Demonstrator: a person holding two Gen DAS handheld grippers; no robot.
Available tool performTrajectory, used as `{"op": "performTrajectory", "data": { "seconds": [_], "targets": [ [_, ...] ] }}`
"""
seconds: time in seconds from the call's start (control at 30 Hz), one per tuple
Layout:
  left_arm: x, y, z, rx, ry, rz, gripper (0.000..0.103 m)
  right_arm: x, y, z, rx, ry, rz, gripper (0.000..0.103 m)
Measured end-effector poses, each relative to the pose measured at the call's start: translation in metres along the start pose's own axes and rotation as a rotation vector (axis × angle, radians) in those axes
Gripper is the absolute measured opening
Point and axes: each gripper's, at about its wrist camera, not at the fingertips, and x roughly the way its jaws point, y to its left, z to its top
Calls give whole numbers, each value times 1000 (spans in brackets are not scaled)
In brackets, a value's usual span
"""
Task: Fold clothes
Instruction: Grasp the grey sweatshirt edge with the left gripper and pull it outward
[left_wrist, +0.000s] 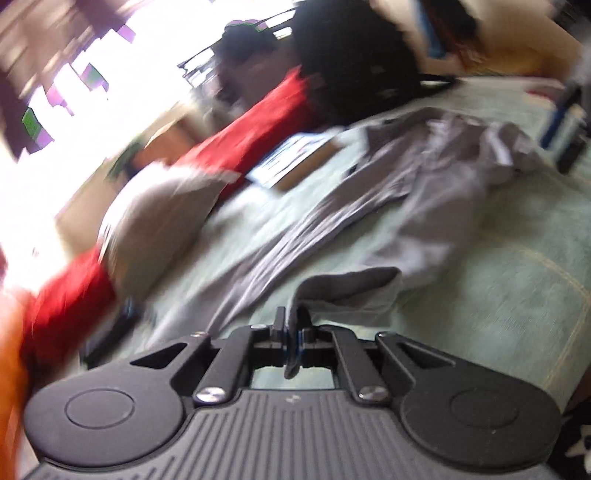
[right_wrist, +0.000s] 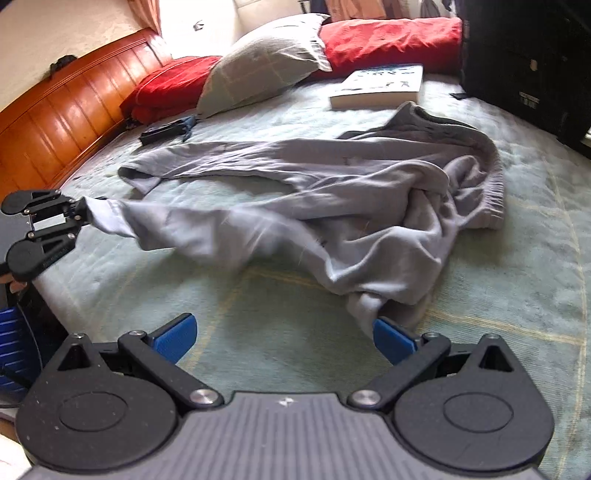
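One grey garment (right_wrist: 332, 192) is all I have to work with, and it lies rumpled across the pale green bedspread (right_wrist: 517, 295), nowhere near folded. It looks like sweatpants to me: a ribbed waistband is bunched on the side nearer the dark case (right_wrist: 524, 62), one leg runs flat toward the wooden headboard (right_wrist: 62, 122), and the other leg is drawn out toward my left side.

My left tongs (left_wrist: 293, 334) are pressed together on the cuff end of that second leg; in the left wrist view the grey hem stands up between the fingers, and from the right wrist view I can see the cloth pulled up off the bed in a taut line from the tongs. That left view is heavily blurred, so I read little else from it.

My right tongs (right_wrist: 284, 336) are spread wide and hold nothing. They hover low over the bedspread, with one blue pad just beside the nearest crumpled tip of cloth; I cannot tell whether it touches.

My judgement: no clean crease or stacked layer shows anywhere. The middle is twisted, so it needs spreading flat, legs laid together, then folding. A book (right_wrist: 380, 86), a grey pillow (right_wrist: 258, 62) and red cushions (right_wrist: 391, 40) sit beyond, clear of the work.
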Motion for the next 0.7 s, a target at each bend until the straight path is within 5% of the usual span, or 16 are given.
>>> {"op": "performTrajectory", "data": {
  "seconds": [0.23, 0.47, 0.7],
  "targets": [
    [-4, 44, -43, -123, 111, 38, 4, 4, 25, 1, -39, 15, 14, 103],
    [5, 70, -58, -136, 140, 102, 4, 1, 42, -1, -62, 22, 4, 103],
    [24, 112, -86, -146, 259, 225, 6, 5, 48, 1, -60, 33, -6, 103]
  ]
}}
